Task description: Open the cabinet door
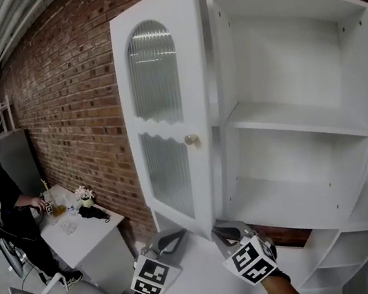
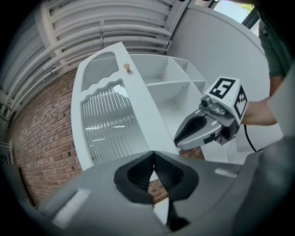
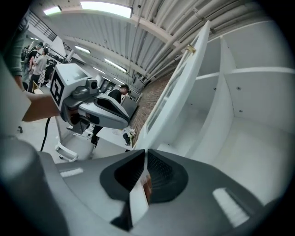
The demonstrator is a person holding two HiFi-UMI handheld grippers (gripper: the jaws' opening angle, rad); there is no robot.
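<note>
1. The brick wall (image 1: 70, 92) fills the upper left of the head view and runs behind everything else.
2. The white cabinet (image 1: 306, 122) takes up the right half, and its bare shelves are open to us.
3. The cabinet door (image 1: 164, 111) stands at centre frame, left of those shelves. It is tall and white with ribbed glass panels. We see it partly open, with the knob edge swung out toward us and its lower corner reaching down to centre bottom.
4. A white counter (image 1: 87, 236) sits at lower left against the wall, with a person (image 1: 4, 201) standing at its far end.
5. The right tool (image 1: 222, 230) is at centre bottom, just beside the door's lower corner. Its jaws are drawn together to a hairline slit, and we see nothing clamped between them.
6. The left tool (image 1: 168, 239) is just left of it, below the door's bottom edge. Its jaws are closed tip to tip and empty.
7. The small brass knob (image 1: 191, 139) sits halfway up the door's right edge.
</note>
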